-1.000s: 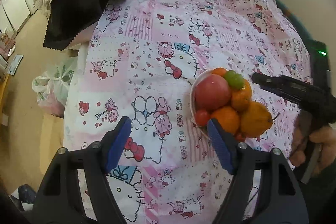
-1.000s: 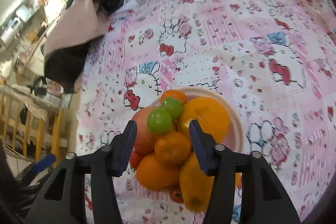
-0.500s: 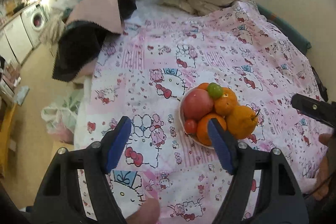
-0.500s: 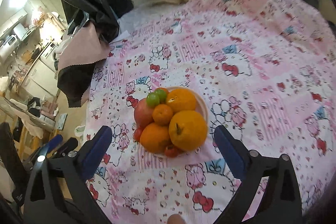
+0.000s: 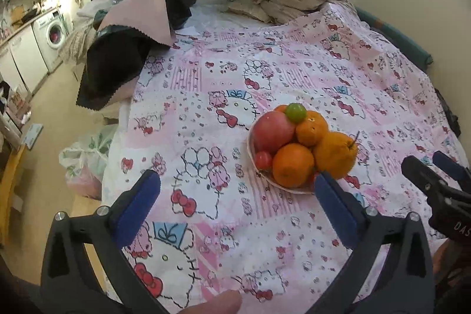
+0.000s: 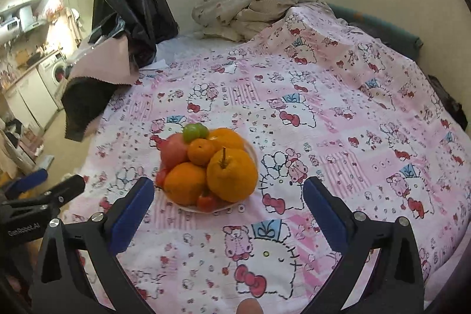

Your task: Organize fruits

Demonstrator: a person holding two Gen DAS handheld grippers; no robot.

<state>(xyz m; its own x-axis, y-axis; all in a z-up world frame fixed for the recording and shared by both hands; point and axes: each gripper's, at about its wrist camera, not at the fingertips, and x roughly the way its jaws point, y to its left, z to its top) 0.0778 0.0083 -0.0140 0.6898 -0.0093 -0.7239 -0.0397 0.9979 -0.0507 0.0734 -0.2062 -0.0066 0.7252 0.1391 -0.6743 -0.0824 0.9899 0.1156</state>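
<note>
Both hand-held grippers hang above the patterned pink sheet (image 6: 338,108) with nothing between their blue pads: the left hand-held gripper (image 5: 237,203) is spread wide, and the right hand-held gripper (image 6: 228,203) is spread just as wide. Neither touches the fruit. A shallow pale bowl (image 6: 251,150) rests on the sheet, piled high. In it sit a red apple (image 6: 173,150), a large orange with a stem (image 6: 232,175), another orange (image 6: 184,186), a small mandarin (image 6: 201,152), a further orange behind (image 6: 228,137), green fruits on top (image 6: 194,131) and small red tomatoes (image 6: 206,202) at the rim. A crumpled beige blanket (image 6: 253,8) lies against the far wall.
</note>
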